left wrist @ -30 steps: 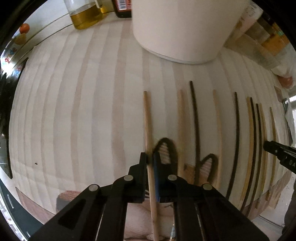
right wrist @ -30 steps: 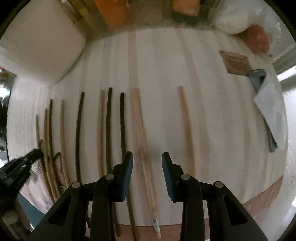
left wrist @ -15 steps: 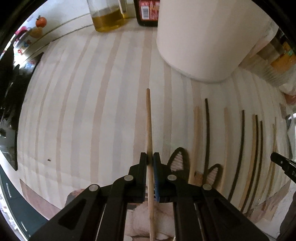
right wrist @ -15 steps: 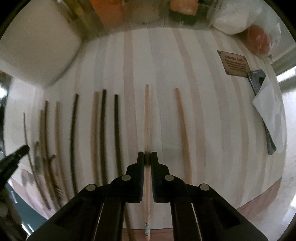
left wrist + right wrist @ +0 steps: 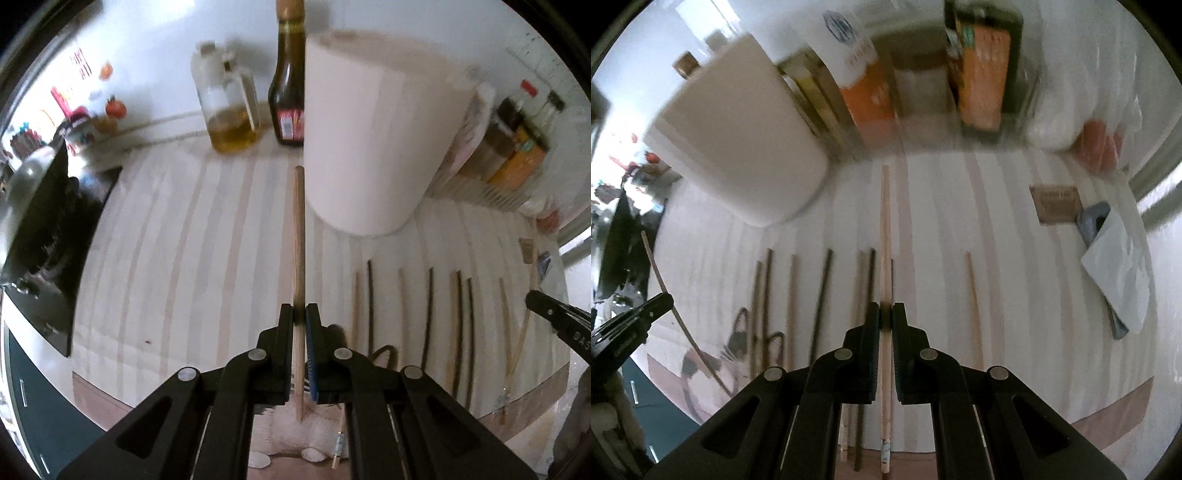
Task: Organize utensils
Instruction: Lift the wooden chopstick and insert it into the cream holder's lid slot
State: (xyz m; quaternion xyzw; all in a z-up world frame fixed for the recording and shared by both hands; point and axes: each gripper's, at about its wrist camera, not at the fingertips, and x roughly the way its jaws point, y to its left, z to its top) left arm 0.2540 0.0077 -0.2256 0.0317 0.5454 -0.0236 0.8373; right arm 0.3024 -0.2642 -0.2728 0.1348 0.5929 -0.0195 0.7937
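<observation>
My left gripper is pinching a pale round wooden chopstick between its black fingers, one of which carries a blue pad. The stick runs away from me in line with the fingers, its far tip in front of the big white cylindrical container at the far side of the pale striped wooden countertop, its near end poking out behind the pads.

My right gripper is likewise clamped on a second light wooden chopstick with a small printed band near its near end. This one also points straight away from me, clear of the countertop.

On the countertop, to the right of my left gripper and to the left of my right one, a row of loose chopsticks lies side by side, some dark, some pale wood, all running near to far. One more pale chopstick lies alone to the right of my right gripper, well apart from that row.

Far left in the left wrist view stand a clear glass bottle with yellow oil and a dark brown sauce bottle just beside the white container. Far right on the countertop I can see a small brown card and, near it, a grey tool partly covered by a white sheet of paper. Blurred orange boxes stand along the far edge.
</observation>
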